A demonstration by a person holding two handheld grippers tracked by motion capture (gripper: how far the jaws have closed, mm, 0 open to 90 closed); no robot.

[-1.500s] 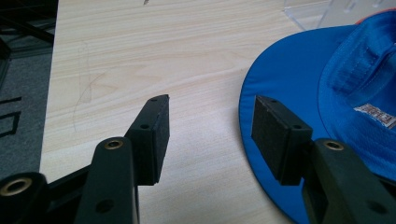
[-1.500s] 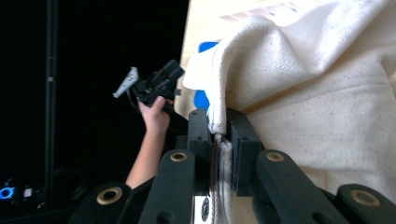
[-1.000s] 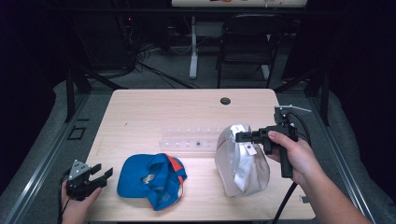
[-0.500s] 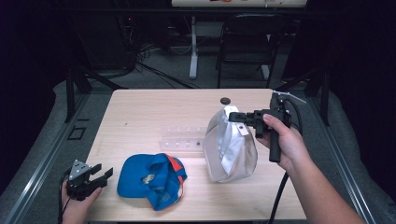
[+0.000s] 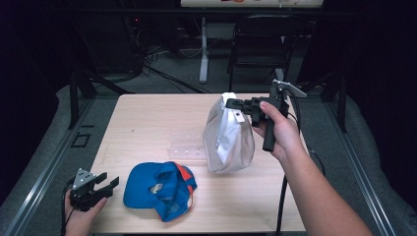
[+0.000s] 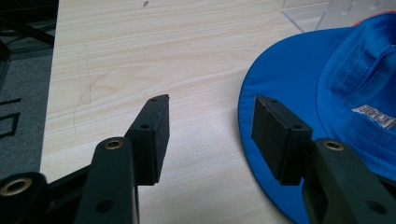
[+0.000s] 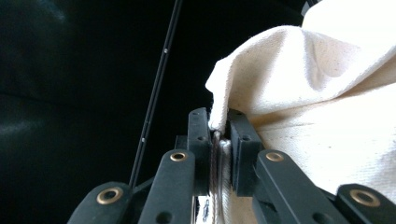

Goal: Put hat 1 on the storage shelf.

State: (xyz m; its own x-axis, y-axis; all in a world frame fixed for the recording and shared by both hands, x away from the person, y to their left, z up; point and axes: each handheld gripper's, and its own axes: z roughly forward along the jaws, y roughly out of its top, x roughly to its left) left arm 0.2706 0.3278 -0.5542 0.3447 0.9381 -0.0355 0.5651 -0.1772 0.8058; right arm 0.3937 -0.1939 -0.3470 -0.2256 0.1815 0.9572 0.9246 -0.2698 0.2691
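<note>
Over the wooden table (image 5: 147,128) the right gripper (image 5: 235,103) pinches a white cloth bag (image 5: 228,137), contents hidden, while the left gripper (image 5: 105,184) gapes beside a blue cap (image 5: 157,189)

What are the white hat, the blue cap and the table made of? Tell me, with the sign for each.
White hat: likely cotton canvas, matte; coarse weave shows in the right gripper view.
Blue cap: smooth woven fabric, maybe synthetic; stitched seams and a sewn label.
Table: pale wood or wood-look laminate; grain lines, faint sheen.
</note>
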